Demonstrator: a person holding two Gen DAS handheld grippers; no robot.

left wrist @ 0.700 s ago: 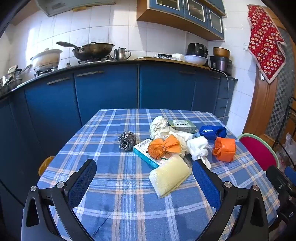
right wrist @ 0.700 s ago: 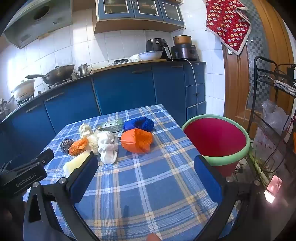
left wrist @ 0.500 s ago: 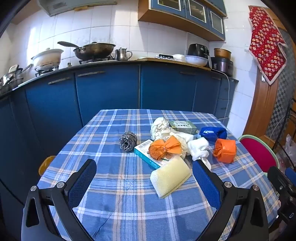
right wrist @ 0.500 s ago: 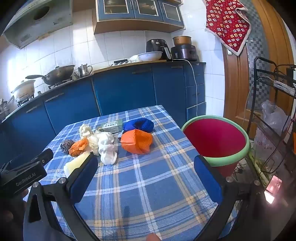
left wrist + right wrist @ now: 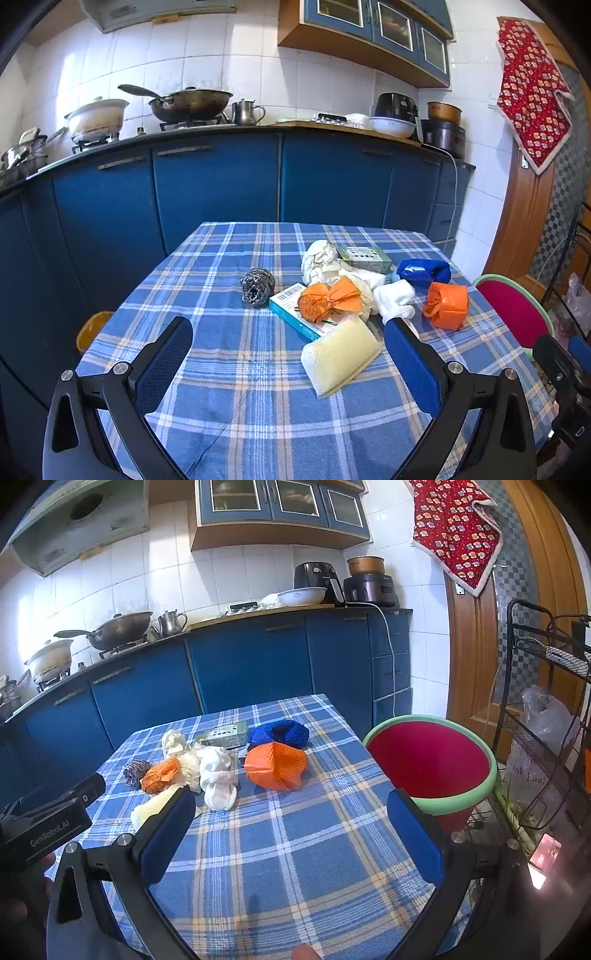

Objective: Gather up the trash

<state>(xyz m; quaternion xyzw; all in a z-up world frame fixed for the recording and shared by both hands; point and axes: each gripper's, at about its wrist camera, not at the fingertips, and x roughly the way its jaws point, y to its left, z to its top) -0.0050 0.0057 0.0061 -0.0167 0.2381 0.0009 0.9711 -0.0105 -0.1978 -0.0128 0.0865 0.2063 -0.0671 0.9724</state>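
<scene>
A heap of trash lies on the blue plaid table: a yellow sponge, a steel scourer, a teal box under an orange wrapper, white crumpled paper, an orange bag, a blue bag and a green carton. My left gripper hovers open just short of the sponge, empty. My right gripper is open over bare cloth, short of the orange bag. A red bin with a green rim stands by the table's right edge.
Blue kitchen cabinets run behind the table, with a wok and pots on the counter. A black wire rack with a plastic bag stands right of the bin. A yellow stool shows left of the table.
Both views have shifted only slightly; the left view has risen a touch. Nothing was taken hold of and both grippers stay open.
</scene>
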